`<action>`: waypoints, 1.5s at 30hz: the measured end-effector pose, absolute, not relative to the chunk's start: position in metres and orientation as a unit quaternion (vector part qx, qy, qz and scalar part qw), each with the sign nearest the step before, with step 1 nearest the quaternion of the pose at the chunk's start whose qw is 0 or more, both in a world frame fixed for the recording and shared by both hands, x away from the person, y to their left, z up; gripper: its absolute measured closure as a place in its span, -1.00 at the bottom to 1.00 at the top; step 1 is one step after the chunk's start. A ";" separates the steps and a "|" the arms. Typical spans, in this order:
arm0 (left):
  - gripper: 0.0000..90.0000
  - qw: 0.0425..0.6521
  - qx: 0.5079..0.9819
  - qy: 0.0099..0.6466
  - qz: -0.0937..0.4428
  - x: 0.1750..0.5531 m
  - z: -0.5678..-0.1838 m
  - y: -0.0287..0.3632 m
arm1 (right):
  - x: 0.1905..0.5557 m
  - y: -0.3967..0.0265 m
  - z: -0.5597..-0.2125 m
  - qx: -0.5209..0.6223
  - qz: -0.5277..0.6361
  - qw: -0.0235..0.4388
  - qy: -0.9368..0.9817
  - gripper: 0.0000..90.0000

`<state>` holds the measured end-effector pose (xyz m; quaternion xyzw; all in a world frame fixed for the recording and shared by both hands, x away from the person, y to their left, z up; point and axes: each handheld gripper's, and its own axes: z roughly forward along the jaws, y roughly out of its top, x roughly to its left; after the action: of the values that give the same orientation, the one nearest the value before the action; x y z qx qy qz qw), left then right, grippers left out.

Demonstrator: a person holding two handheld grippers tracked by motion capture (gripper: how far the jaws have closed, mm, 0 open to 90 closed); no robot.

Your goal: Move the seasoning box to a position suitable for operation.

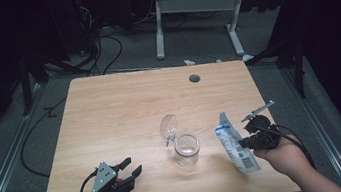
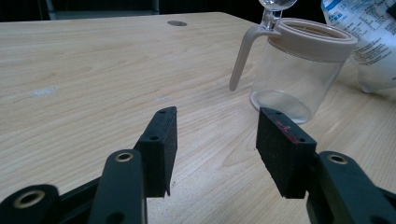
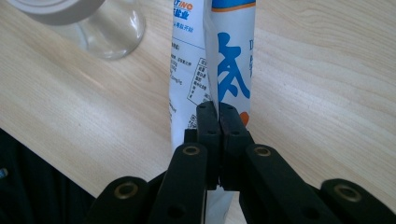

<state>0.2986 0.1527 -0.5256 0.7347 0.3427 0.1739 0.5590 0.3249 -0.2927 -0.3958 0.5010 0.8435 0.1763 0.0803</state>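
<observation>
Pinching the white pouch [image 1: 236, 143] in my right gripper [image 3: 218, 108], jaws clamped on its edge, I hold it just beside the open jar [image 1: 187, 149]; nothing is poured yet. My left gripper [image 1: 131, 166] waits near the jar, jaws apart and empty.

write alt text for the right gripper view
The right gripper has its two black jaws shut on a white pouch with blue print, held above a light wooden table. The base of a clear jar stands on the table at the upper left.
</observation>
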 end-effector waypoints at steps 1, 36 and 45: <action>0.08 0.559 0.735 0.343 0.174 0.299 -0.526 0.153 | 0.325 -0.293 -0.396 0.501 0.176 0.080 0.844 0.99; 0.08 0.558 0.733 0.345 0.178 0.297 -0.526 0.153 | 0.333 -0.281 -0.385 0.501 0.099 0.046 0.859 0.99; 0.12 0.550 0.738 0.341 0.190 0.296 -0.527 0.150 | 0.331 -0.280 -0.384 0.494 0.100 0.045 0.863 0.98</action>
<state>0.2965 0.1498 -0.5273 0.7384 0.3414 0.1897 0.5498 0.3311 -0.2804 -0.3838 0.4939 0.8626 0.1004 0.0446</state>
